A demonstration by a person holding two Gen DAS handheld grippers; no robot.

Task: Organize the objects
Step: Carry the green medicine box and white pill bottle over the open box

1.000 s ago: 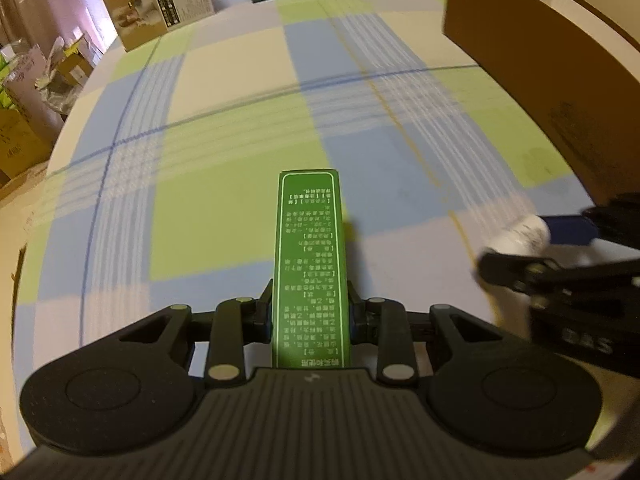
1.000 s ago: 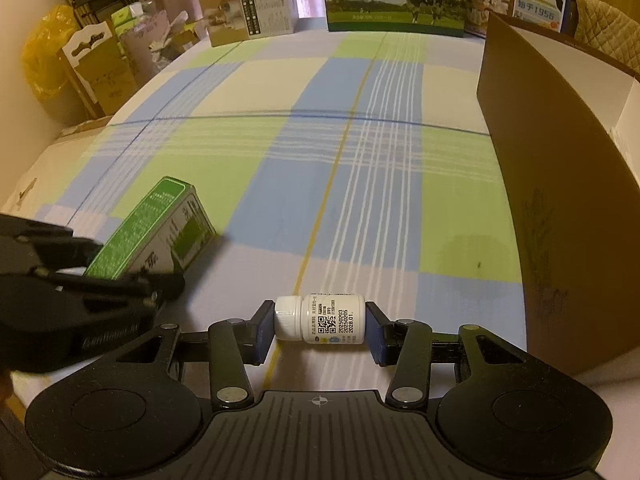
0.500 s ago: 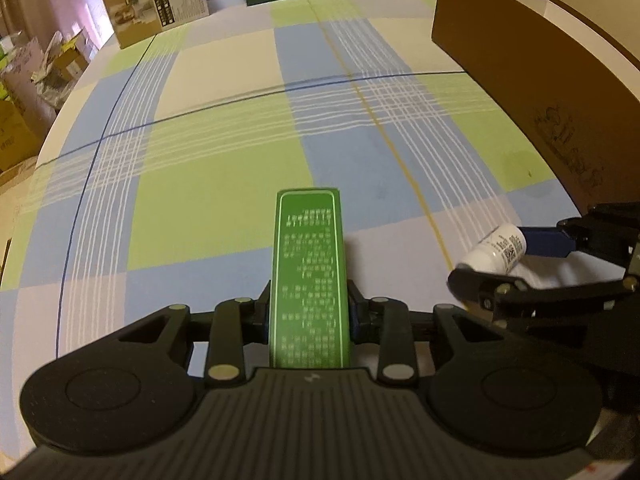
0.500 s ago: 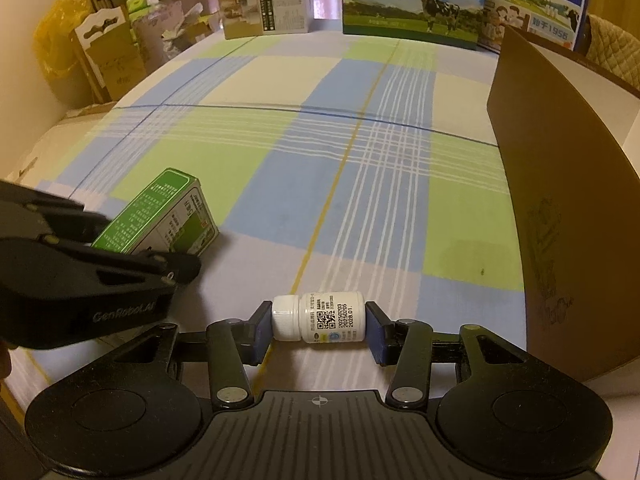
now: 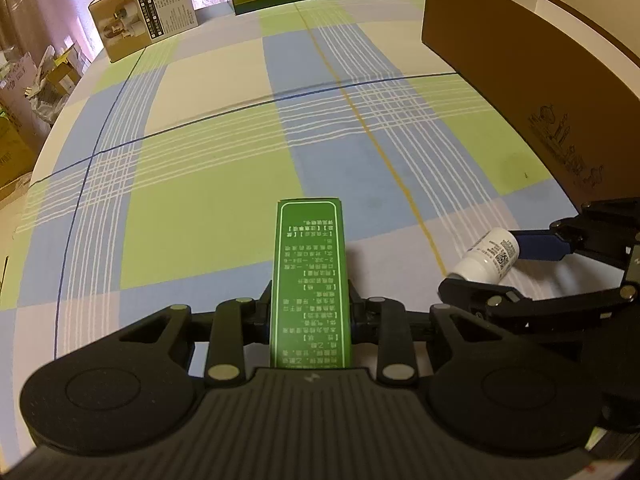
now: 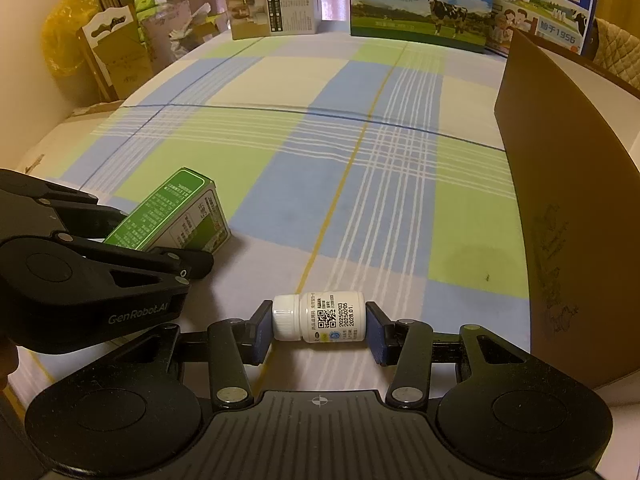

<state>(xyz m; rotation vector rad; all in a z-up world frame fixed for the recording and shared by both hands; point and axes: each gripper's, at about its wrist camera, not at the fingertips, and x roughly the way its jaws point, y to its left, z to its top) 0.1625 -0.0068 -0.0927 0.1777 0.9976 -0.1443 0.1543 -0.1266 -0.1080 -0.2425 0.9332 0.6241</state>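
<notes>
My left gripper [image 5: 310,312] is shut on a slim green box [image 5: 309,276] with white print, held lengthwise above the checked tablecloth. The same green box [image 6: 172,214] shows at the left of the right wrist view, in the left gripper [image 6: 176,248]. My right gripper [image 6: 318,330] is shut on a small white pill bottle [image 6: 320,318], held sideways with its cap to the left. The bottle [image 5: 488,256] and the right gripper [image 5: 508,268] also show at the right of the left wrist view.
A tall brown cardboard box [image 6: 568,184] stands along the right side, also seen in the left wrist view [image 5: 532,76]. A beige carton [image 6: 272,6] and milk cartons [image 6: 420,4] stand at the far edge. Bags and boxes [image 6: 112,48] sit beyond the left edge.
Both grippers have risen and moved back a little with their loads. The far cartons and the brown box show more fully now. Both grips are unchanged.
</notes>
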